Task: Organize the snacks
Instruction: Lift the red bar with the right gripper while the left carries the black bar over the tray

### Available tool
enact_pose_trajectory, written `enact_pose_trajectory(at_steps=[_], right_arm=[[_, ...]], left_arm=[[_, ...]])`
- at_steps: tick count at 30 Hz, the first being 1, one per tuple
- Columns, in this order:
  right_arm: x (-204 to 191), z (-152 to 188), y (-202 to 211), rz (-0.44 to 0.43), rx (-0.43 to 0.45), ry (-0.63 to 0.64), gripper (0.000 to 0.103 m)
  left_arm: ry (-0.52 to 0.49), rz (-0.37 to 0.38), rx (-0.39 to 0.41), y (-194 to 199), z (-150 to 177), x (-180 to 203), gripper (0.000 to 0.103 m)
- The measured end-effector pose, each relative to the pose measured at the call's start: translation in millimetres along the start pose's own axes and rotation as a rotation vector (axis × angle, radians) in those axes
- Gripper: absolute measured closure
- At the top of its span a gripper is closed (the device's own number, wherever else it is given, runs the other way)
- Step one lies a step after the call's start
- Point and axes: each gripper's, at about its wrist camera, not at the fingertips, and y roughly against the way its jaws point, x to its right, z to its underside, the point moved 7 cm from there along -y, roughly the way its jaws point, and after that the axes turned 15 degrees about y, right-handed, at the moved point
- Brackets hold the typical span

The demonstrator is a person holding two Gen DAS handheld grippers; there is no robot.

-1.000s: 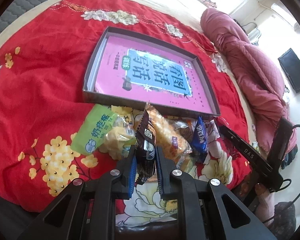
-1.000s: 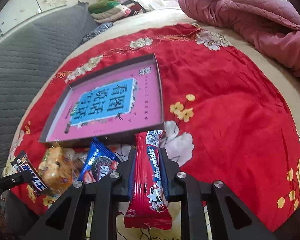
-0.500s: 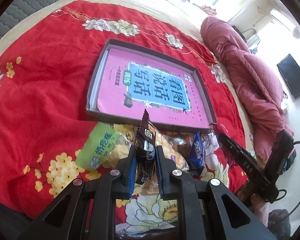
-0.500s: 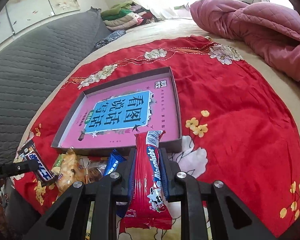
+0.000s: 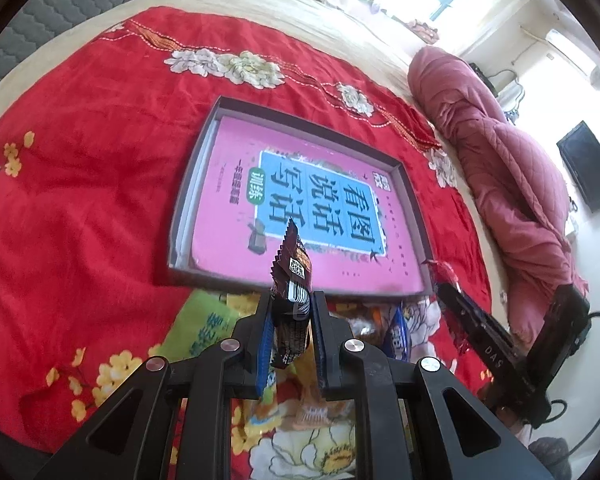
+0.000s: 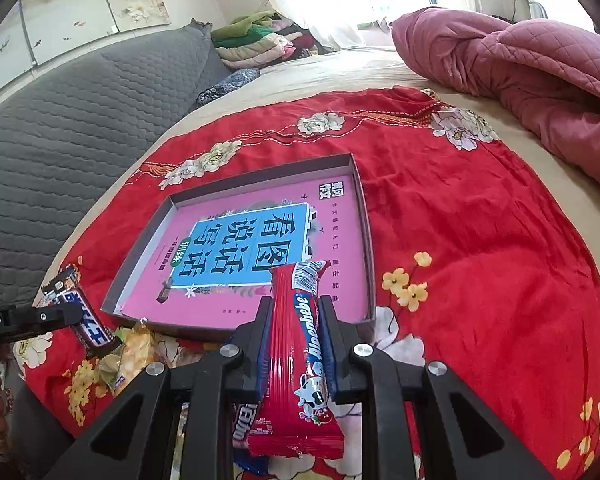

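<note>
Pinching a dark brown chocolate bar wrapper (image 5: pixel 291 304) in my left gripper (image 5: pixel 290 312), I hold it upright with its serrated end and a white barcode patch facing me; from my right wrist view the same bar (image 6: pixel 85 317) shows blue-and-white lettering that I cannot read with certainty. My right gripper (image 6: pixel 294 320) is clamped on a long red candy stick pack (image 6: pixel 296 360) printed "Alpenliebe", with a cartoon cow and strawberries near its lower end. Both packs hang just in front of the near wall of a shallow grey cardboard tray (image 5: pixel 188 196), which lies on a red flowered bedspread (image 5: pixel 80 168). Lining the tray is a pink book (image 5: pixel 236 200) with a blue panel of large Chinese characters and a small green label. Beneath my left gripper lies a loose heap of snacks, touching the tray's near wall: a light green packet (image 5: pixel 204 328) with Chinese writing, a small blue packet (image 5: pixel 398 336) and orange-toned wrappers, partly hidden by my fingers. A crumpled pink quilt (image 6: pixel 520 68) sits beyond the bedspread, and a grey quilted headboard (image 6: pixel 80 100) runs along the bed's side.
</note>
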Motion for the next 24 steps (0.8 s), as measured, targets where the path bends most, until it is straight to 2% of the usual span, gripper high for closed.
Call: enact_pose_trajectory(at_steps=[14,24], right_arm=[[3.1,-13.0,-15.1,-0.004,0.015,0.013,0.081],[5.8,-22.6,-23.4,-0.008,0.027,0.017,0.081]], left_arm=[[0.012,-0.018,0.033,-19.6,-26.2,5.7,0.085],[0.009,-0.042,0.022,-39.8,-35.7,2.9,0.085]])
